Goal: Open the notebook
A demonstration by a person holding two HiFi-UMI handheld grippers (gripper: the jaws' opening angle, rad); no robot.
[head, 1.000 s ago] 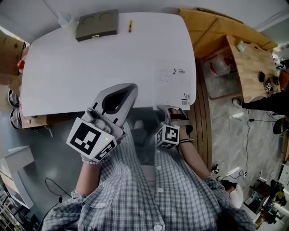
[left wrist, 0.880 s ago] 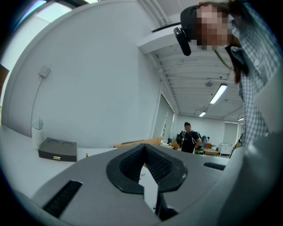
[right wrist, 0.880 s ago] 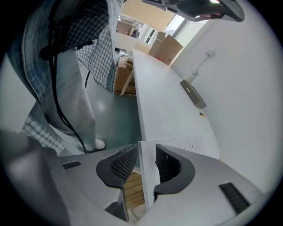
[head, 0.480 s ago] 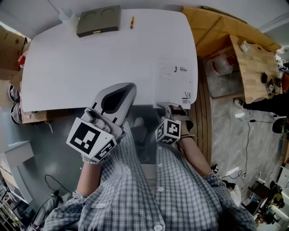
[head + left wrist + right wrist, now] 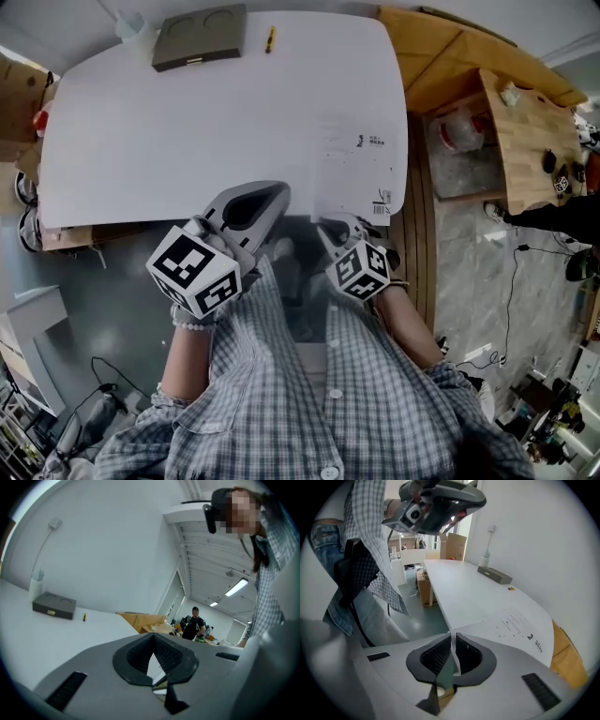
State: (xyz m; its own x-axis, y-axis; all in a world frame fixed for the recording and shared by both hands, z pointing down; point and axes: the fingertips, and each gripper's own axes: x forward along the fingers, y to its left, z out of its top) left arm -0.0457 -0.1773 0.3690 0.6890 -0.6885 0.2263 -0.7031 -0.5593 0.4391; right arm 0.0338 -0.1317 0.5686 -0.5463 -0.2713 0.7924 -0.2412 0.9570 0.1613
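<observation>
The notebook [image 5: 361, 155] is white with small black print and lies flat at the near right corner of the white table [image 5: 187, 131]. My right gripper [image 5: 330, 225] sits at the notebook's near left corner. In the right gripper view its jaws are closing, and the thin white edge of the cover [image 5: 520, 625] runs between the pads of the right gripper [image 5: 452, 644]. My left gripper [image 5: 274, 192] is shut and empty, hovering at the table's near edge, left of the notebook. The left gripper [image 5: 152, 641] shows nothing between its jaws in the left gripper view.
A flat grey box [image 5: 199, 37] lies at the table's far edge, with a small yellow object [image 5: 270, 39] to its right and a clear container [image 5: 131, 30] to its left. A wooden bench [image 5: 525, 131] stands to the right. A person [image 5: 192, 623] stands far off.
The right gripper has rolled at the notebook's corner and its jaws have narrowed onto the cover's edge. The left gripper has sunk a little toward the table edge.
</observation>
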